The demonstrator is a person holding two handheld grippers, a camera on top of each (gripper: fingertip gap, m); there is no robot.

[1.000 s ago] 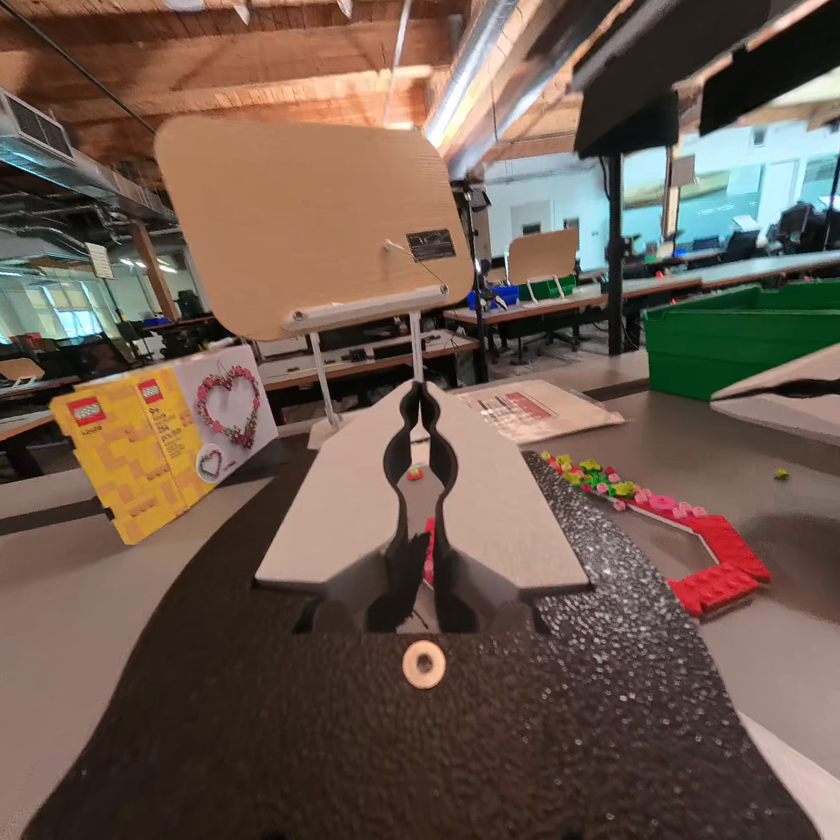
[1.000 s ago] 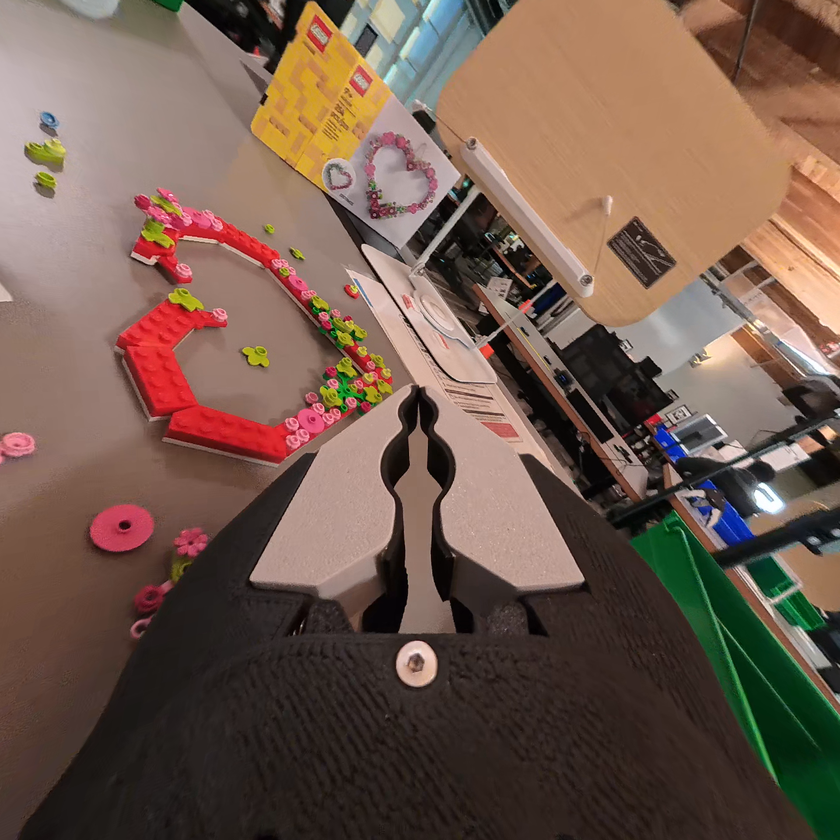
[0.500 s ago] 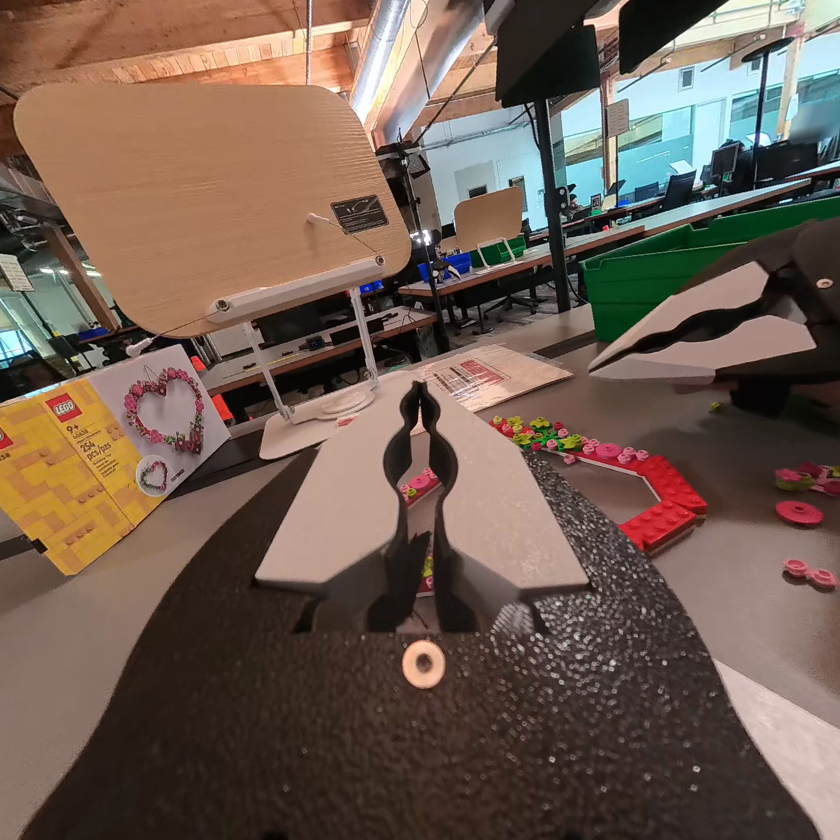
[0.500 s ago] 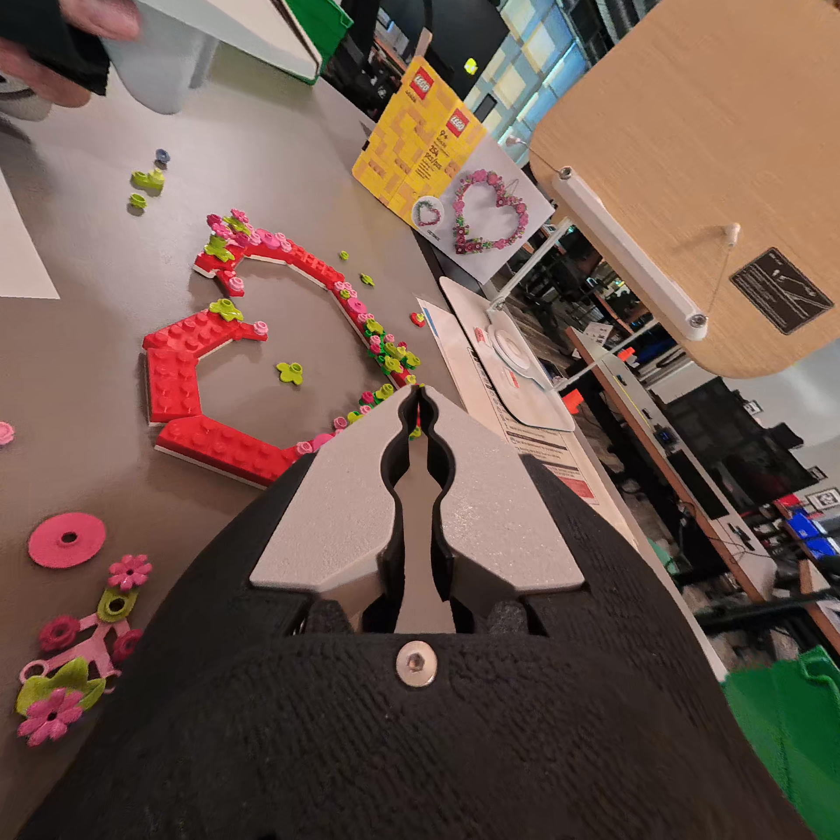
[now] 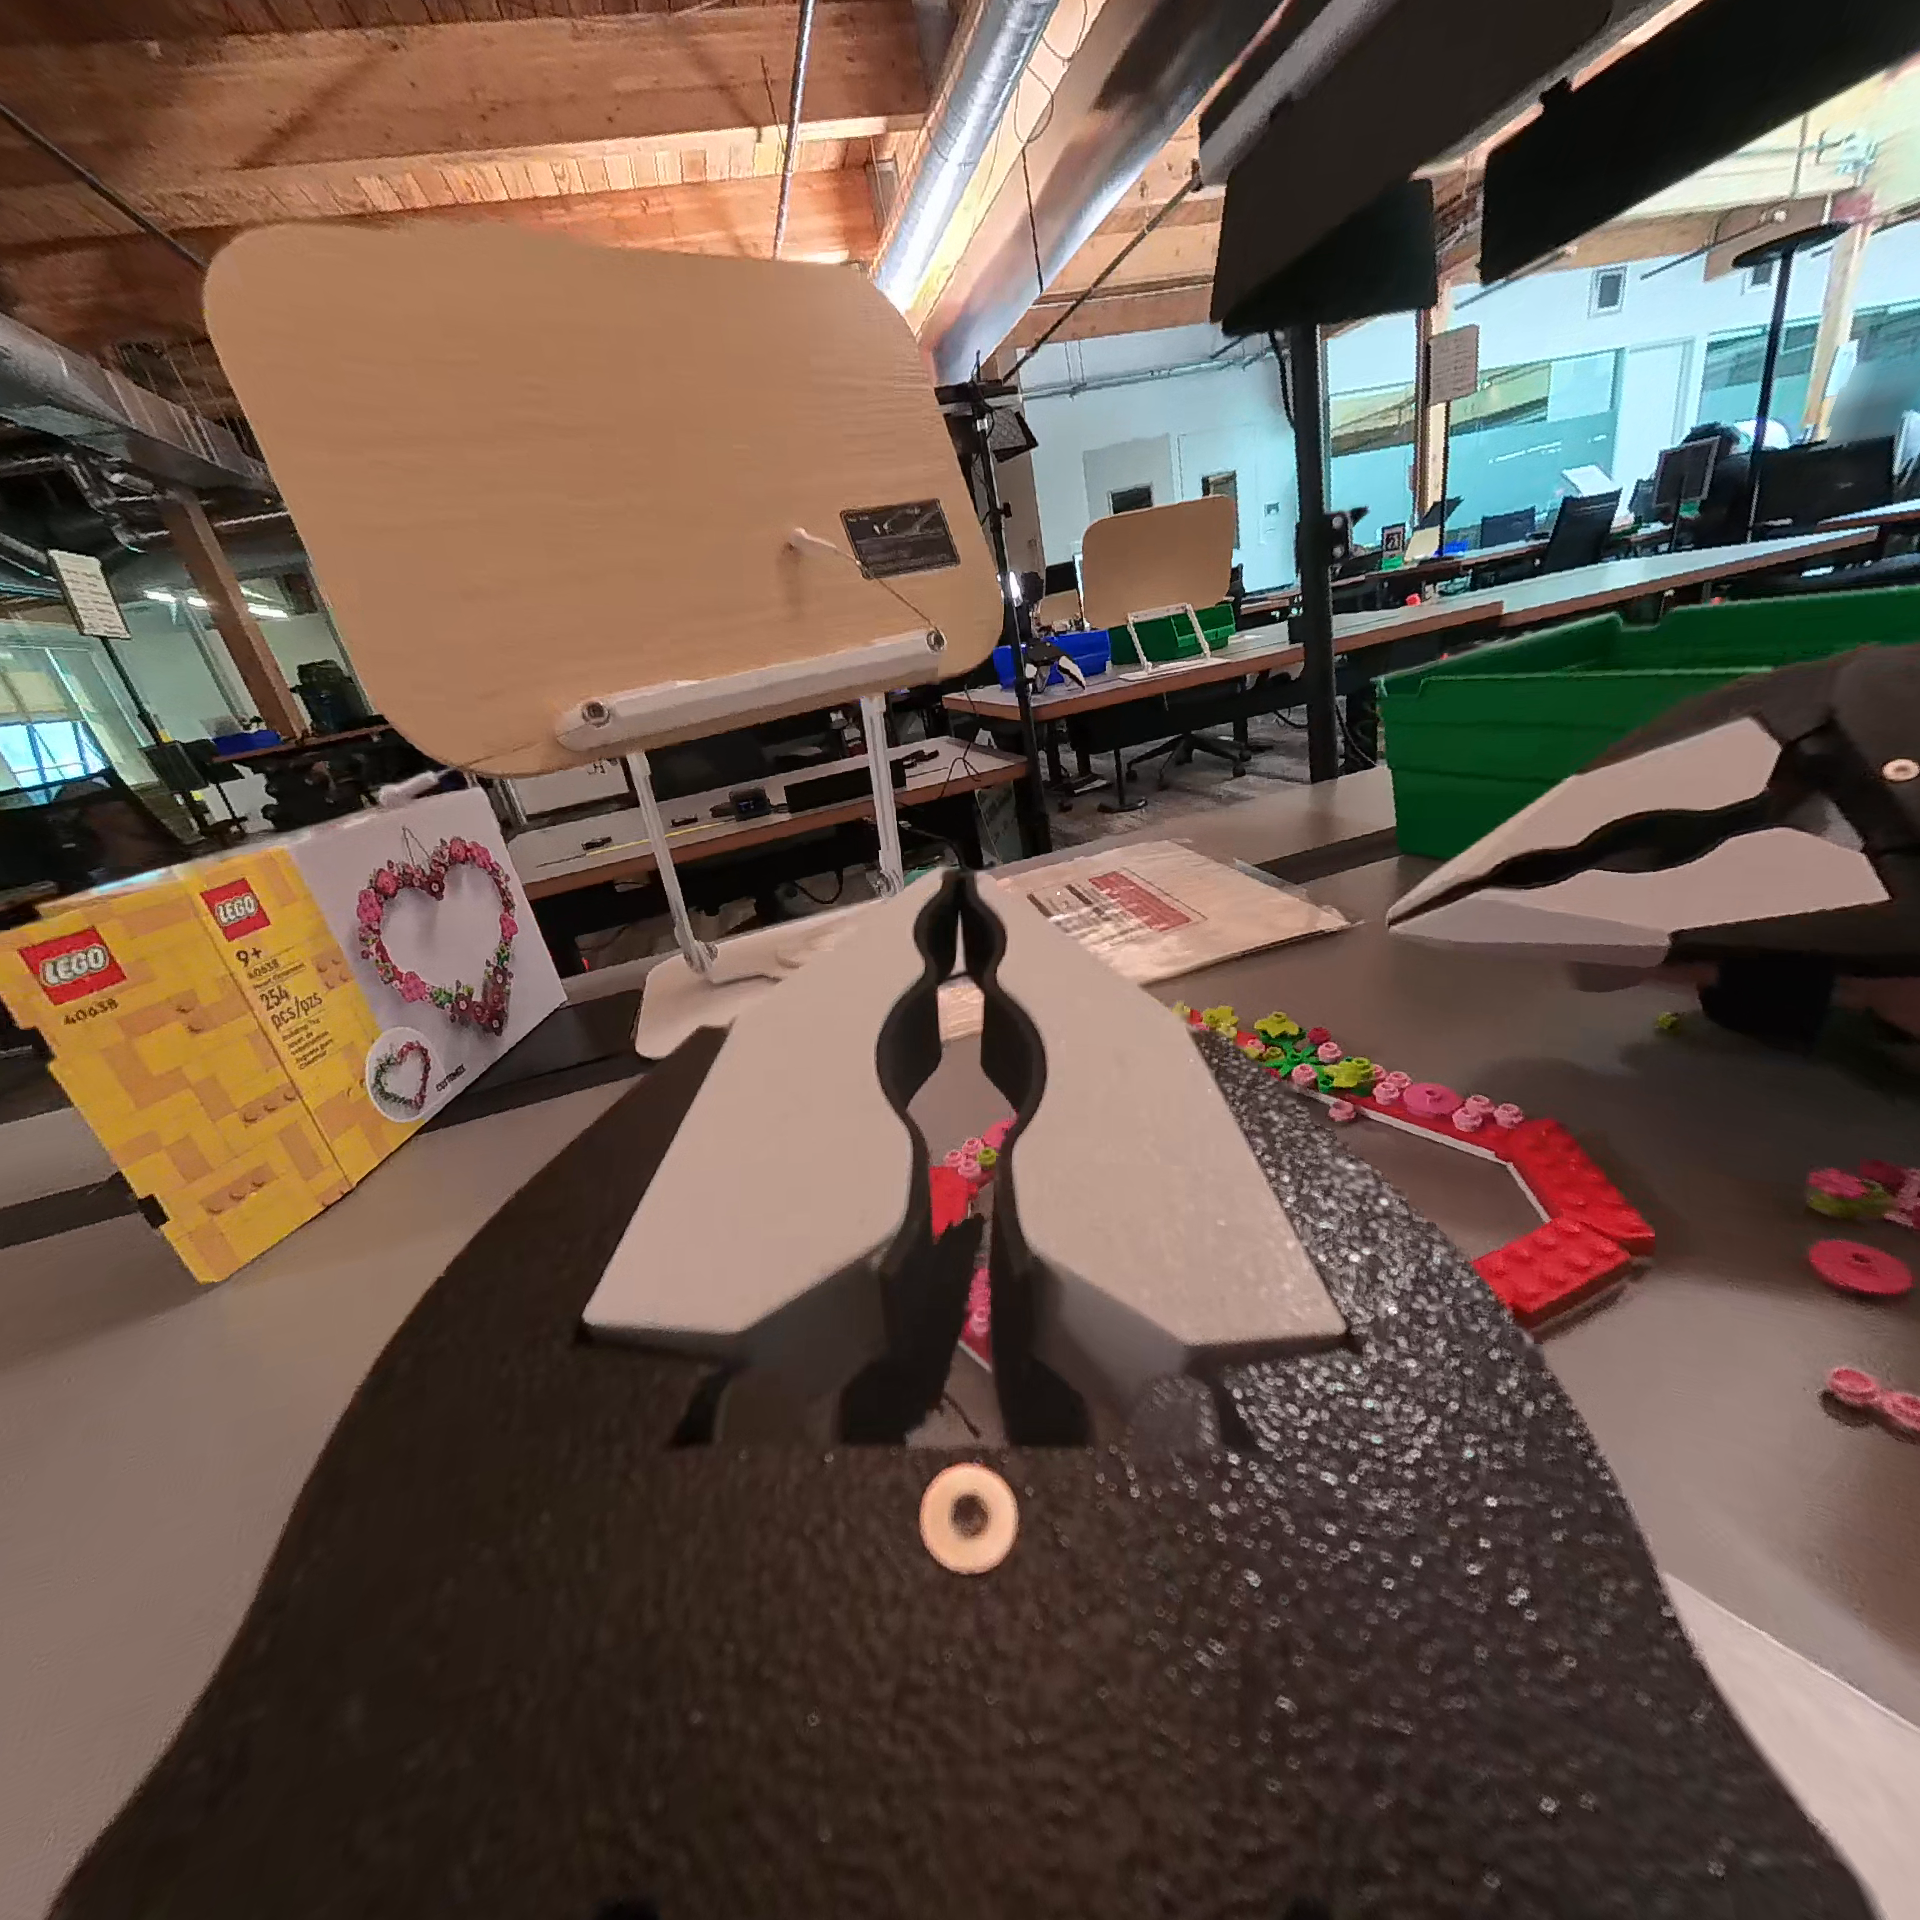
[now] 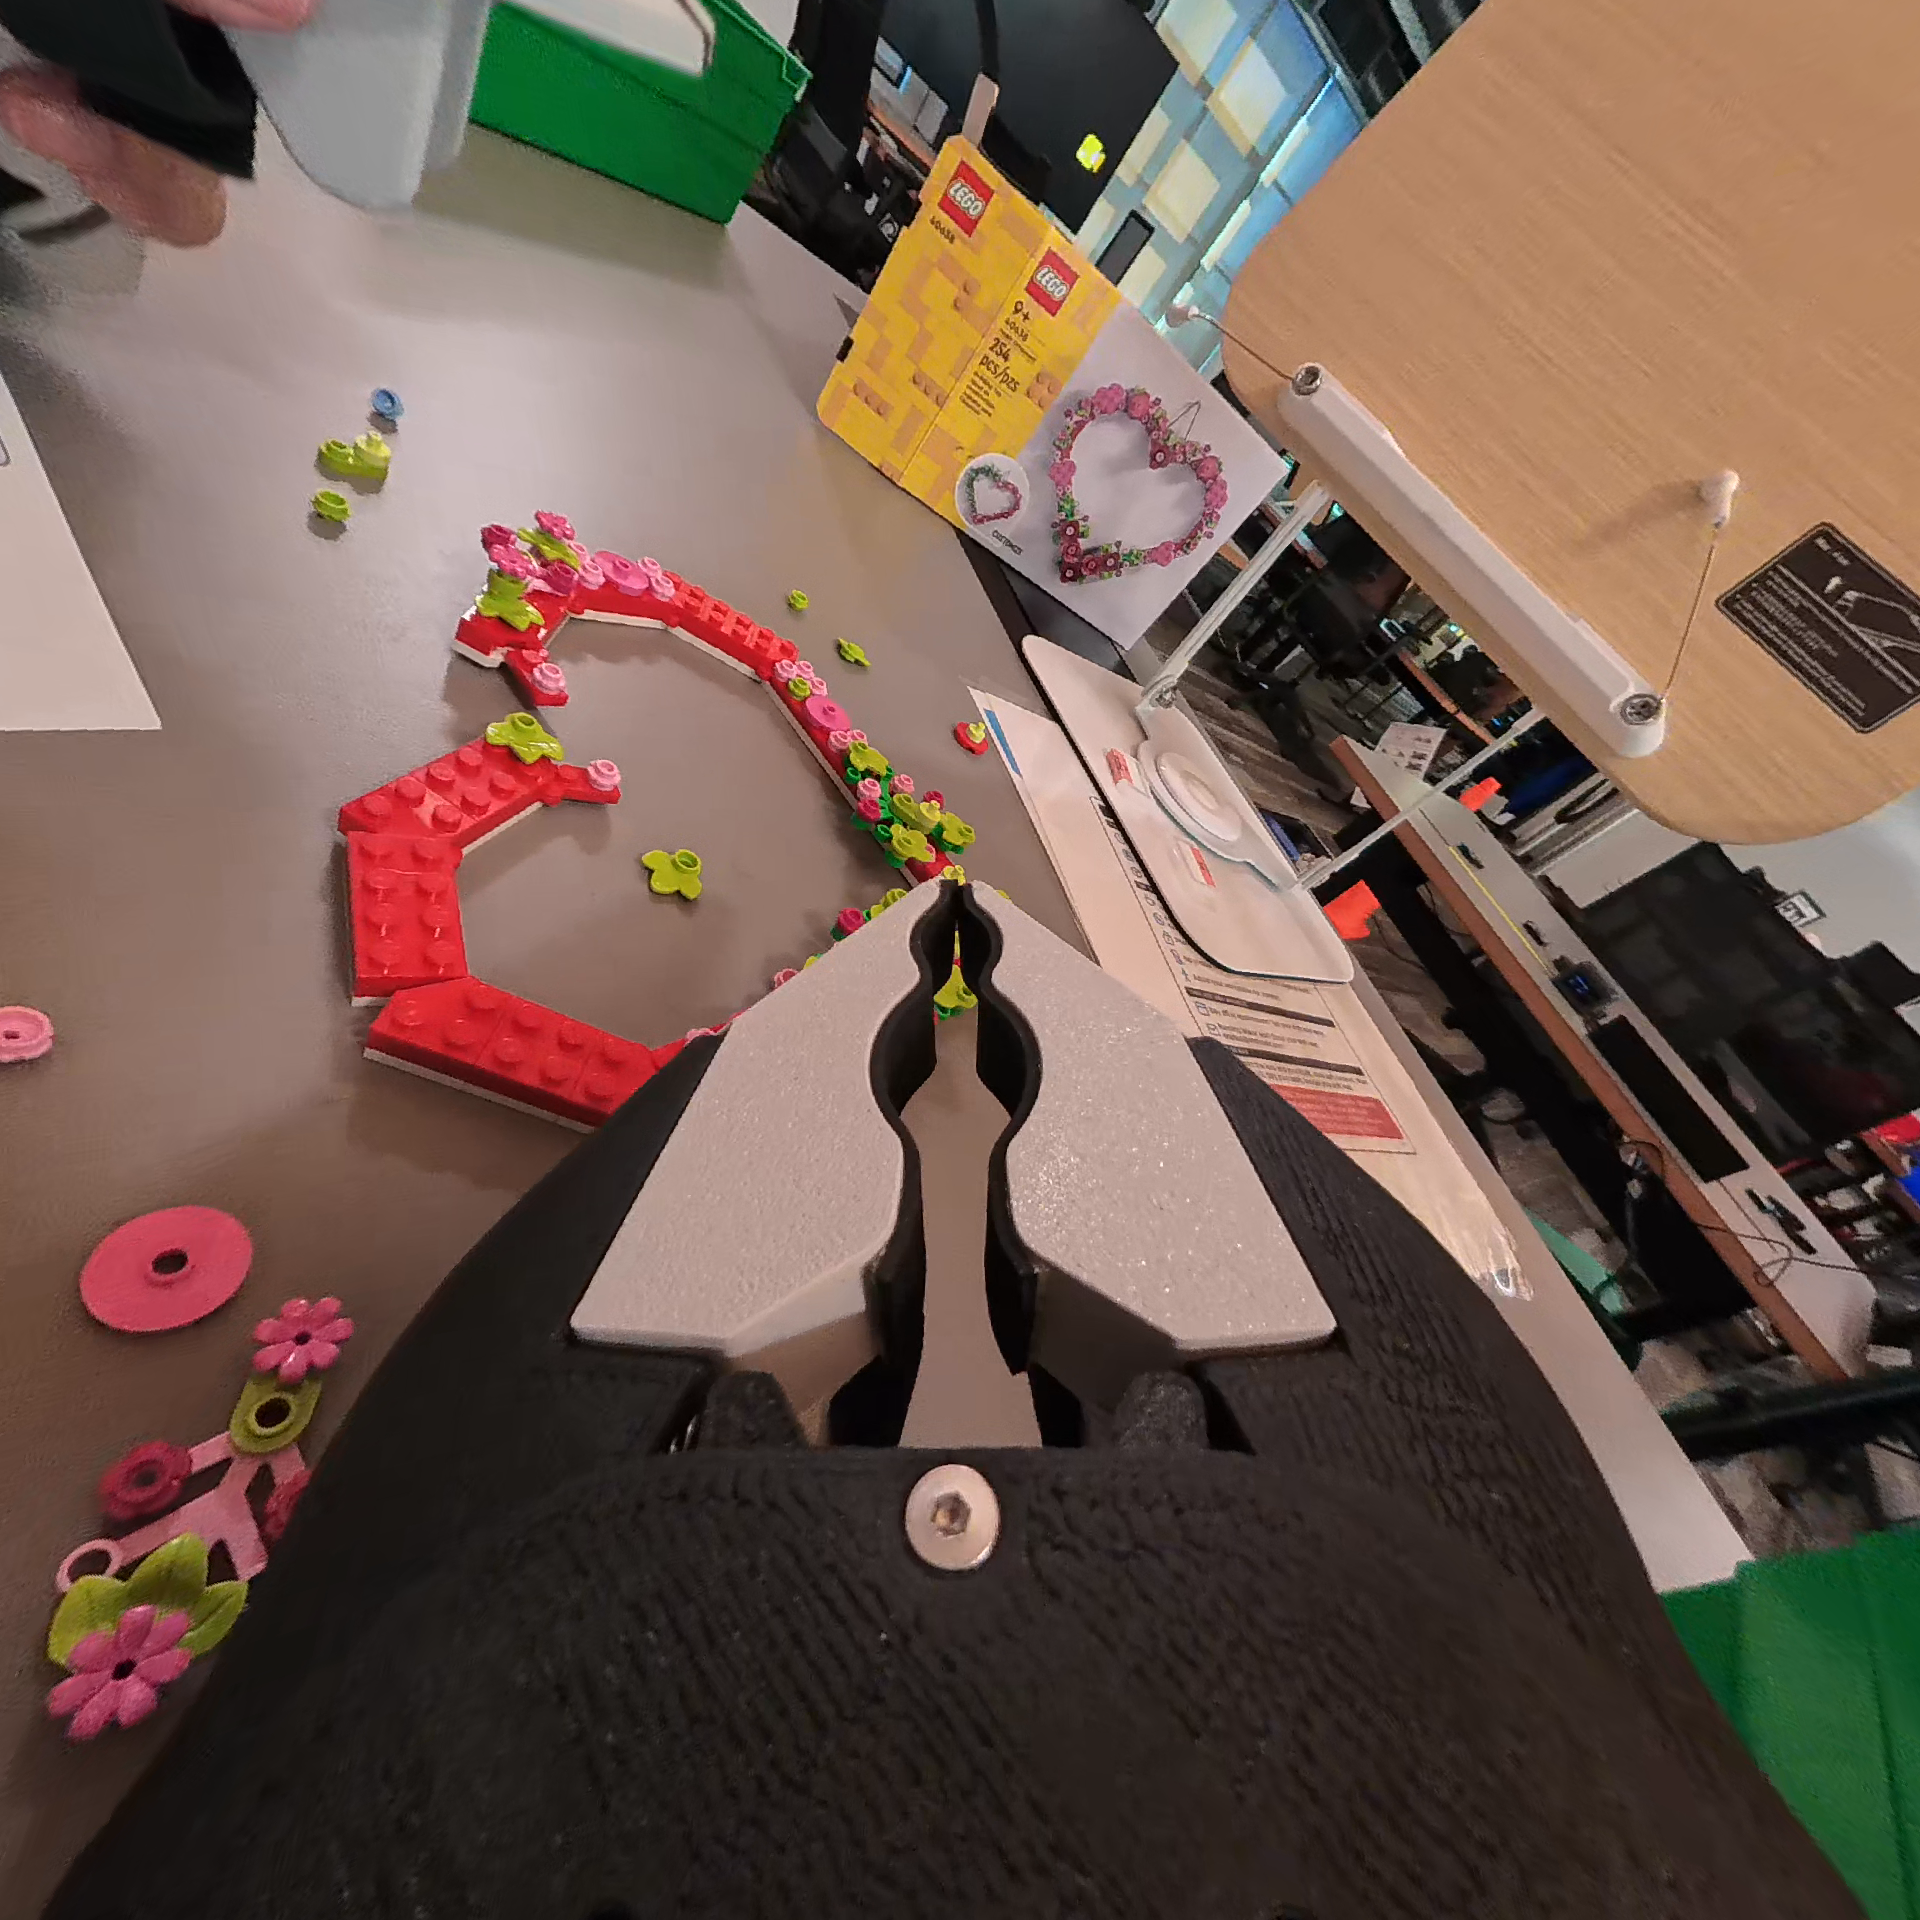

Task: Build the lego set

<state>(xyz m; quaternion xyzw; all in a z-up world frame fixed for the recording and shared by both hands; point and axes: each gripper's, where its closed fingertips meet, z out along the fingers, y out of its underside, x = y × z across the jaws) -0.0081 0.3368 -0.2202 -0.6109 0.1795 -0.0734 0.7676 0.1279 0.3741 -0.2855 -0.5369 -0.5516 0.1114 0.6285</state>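
Observation:
A red heart-shaped brick frame lies flat on the grey table, with pink and green flower pieces along its far side; it also shows in the left wrist view. My left gripper is shut and empty, held above the frame's near part. My right gripper is shut and empty, held over the frame's lower right edge; it also shows at the right of the left wrist view. Loose pieces lie near: a lime leaf inside the frame, a pink disc, and a flower cluster.
The yellow set box stands at the back, also in the left wrist view. A wooden book stand on a white base and an instruction sheet lie behind the frame. A green bin stands right. Small lime pieces lie far left. Tip to tip, the grippers are about 15 centimetres apart. About 8 centimetres separates my right fingertips from the lime leaf. My right gripper's tips are some 12 centimetres from the pink disc. The left camera catches it too, in the left wrist view.
Both grippers stayed shut. The left view swung back a little leftward and the right gripper sits lower in it. The right gripper moved nearer to the frame.

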